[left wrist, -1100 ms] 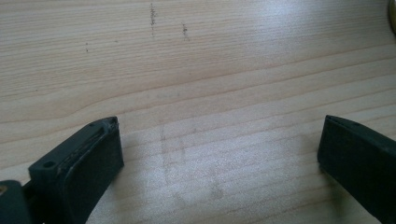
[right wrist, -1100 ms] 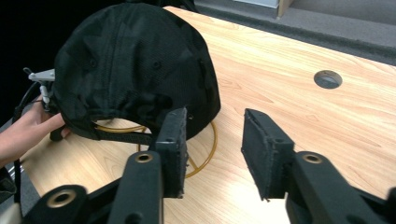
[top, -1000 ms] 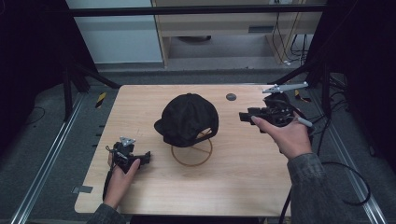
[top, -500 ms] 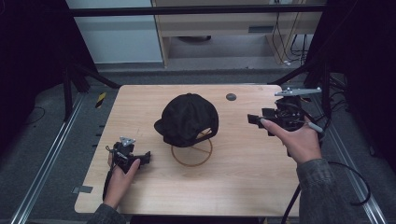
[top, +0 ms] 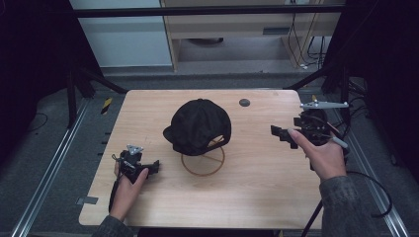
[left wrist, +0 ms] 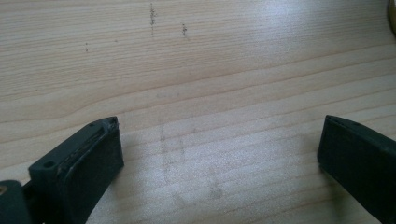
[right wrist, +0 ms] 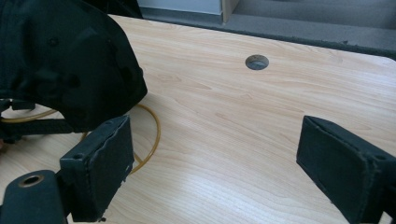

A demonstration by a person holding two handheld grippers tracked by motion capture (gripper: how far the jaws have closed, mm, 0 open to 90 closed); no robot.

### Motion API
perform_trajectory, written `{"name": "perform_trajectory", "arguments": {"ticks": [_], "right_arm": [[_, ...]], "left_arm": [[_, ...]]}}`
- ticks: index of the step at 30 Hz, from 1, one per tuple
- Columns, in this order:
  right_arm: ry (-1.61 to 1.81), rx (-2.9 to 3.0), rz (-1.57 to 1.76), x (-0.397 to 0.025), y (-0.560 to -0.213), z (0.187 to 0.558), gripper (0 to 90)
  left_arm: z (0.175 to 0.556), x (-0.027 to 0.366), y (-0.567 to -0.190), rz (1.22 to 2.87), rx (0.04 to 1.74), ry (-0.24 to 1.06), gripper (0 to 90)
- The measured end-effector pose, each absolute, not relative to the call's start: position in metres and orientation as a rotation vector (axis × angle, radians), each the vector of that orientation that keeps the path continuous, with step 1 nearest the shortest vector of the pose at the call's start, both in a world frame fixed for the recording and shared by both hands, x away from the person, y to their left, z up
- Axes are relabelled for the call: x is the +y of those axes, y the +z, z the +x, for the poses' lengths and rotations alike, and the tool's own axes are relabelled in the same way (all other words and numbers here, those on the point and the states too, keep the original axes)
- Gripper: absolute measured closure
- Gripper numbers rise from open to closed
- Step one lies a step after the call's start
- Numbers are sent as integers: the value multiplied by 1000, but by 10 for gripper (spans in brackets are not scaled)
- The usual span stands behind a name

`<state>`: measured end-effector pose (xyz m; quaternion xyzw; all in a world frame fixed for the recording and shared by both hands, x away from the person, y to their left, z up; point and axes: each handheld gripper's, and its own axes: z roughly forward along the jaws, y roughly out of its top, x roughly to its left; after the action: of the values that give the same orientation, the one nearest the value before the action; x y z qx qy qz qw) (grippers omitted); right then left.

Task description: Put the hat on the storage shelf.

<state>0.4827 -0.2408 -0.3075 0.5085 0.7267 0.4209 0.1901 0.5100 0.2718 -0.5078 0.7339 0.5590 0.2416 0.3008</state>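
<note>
Black cap (top: 200,124) sits on its wire stand (top: 202,159) at the middle of the wooden table (top: 257,187), the right gripper (top: 282,134) held just off to its right with jaws spread wide and empty, the left gripper (top: 150,167) low near the front-left edge, jaws parted over bare wood.

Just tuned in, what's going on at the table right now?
A person sits at a wooden table with a two-jaw gripper in each hand. A black cap rests on a wire stand with a ring base in the middle. The right gripper is held off to the cap's right, jaws open and empty, aimed toward the cap but apart from it. The left gripper sits low near the table's front left, jaws open over bare wood. Nothing is gripped.
</note>
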Motion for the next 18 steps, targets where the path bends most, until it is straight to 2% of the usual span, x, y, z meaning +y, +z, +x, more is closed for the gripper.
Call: {"name": "perform_trajectory", "arguments": {"ticks": [18], "right_arm": [[1182,2027,1454,-253,-330,474,83]], "left_arm": [[510,272,-508,1948,1482,641,0]]}}
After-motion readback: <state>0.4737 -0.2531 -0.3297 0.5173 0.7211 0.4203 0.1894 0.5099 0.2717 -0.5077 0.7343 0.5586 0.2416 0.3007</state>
